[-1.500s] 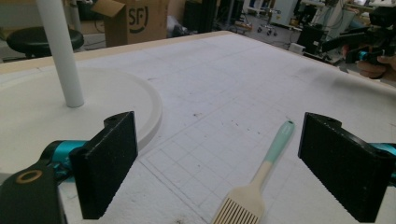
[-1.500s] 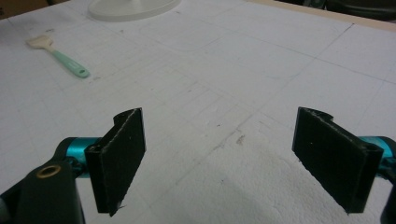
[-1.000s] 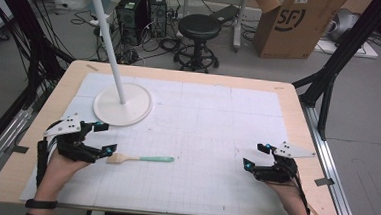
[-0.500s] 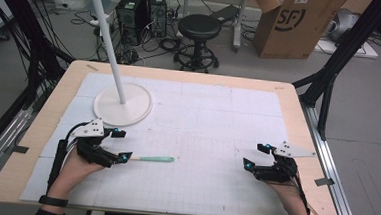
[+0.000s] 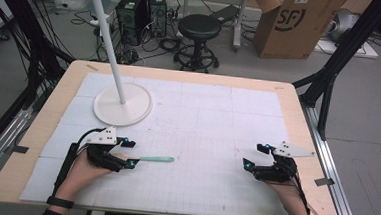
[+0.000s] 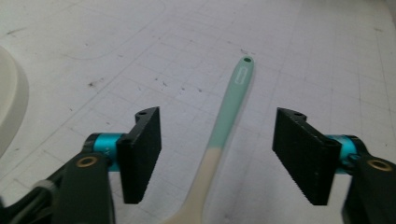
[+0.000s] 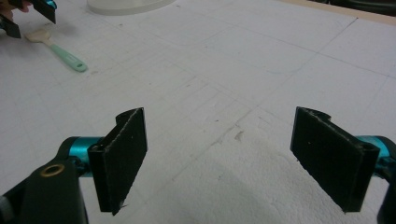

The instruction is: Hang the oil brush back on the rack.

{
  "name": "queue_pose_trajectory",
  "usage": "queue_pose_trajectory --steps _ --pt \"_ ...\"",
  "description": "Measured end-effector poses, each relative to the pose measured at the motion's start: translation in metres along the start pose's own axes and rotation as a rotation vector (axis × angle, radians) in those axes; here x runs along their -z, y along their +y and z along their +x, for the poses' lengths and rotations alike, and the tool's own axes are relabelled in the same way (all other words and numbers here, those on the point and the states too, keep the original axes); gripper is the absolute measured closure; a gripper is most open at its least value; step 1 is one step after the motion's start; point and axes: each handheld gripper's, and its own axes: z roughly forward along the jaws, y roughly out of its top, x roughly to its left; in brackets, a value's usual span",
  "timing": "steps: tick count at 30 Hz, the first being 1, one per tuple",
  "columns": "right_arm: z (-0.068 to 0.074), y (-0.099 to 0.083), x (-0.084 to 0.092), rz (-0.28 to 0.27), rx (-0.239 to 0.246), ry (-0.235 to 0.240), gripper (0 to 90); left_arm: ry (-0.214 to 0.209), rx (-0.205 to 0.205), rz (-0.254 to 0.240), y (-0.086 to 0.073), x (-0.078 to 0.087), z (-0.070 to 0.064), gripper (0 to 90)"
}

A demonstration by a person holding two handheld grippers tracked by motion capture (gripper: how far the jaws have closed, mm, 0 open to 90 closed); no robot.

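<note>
left gripper (image 5: pixel 127 153) moved astride spatula (image 5: pixel 151 158) | box (image 5: pixel 296 24): "sf"

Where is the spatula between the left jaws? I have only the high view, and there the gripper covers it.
Observer: In the left gripper view the spatula lies in the gap of the left gripper, a little nearer the jaw at that view's left. The jaws are open and neither touches it.
Operator: Which end points away from the hand?
Observer: The mint handle; the cream part is nearest the camera.
Operator: Has the handle a hole for hanging?
Observer: Yes, a small hole at its tip.
Operator: And the right gripper?
Observer: The right gripper is open, with only white mat between its jaws.
</note>
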Motion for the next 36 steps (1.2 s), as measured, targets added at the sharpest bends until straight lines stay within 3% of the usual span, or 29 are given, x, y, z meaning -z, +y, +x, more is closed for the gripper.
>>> queue_pose_trajectory --steps 8,18,29,36 --pt "-0.001 0.0 0.0 0.0 -0.002 0.0 18.6 -0.002 -0.037 0.049 -0.001 -0.004 -0.002 54.6" --pt "-0.001 0.0 -0.001 0.0 -0.003 0.002 19.1 0.018 -0.055 0.122 -0.003 -0.014 -0.003 63.8" --pt "-0.001 0.0 -0.002 0.007 0.001 0.006 19.5 0.028 -0.036 0.114 -0.003 -0.015 -0.002 77.2" --pt "-0.001 -0.001 -0.003 0.008 0.007 0.006 19.9 0.033 -0.024 0.108 -0.004 -0.015 -0.003 78.2"
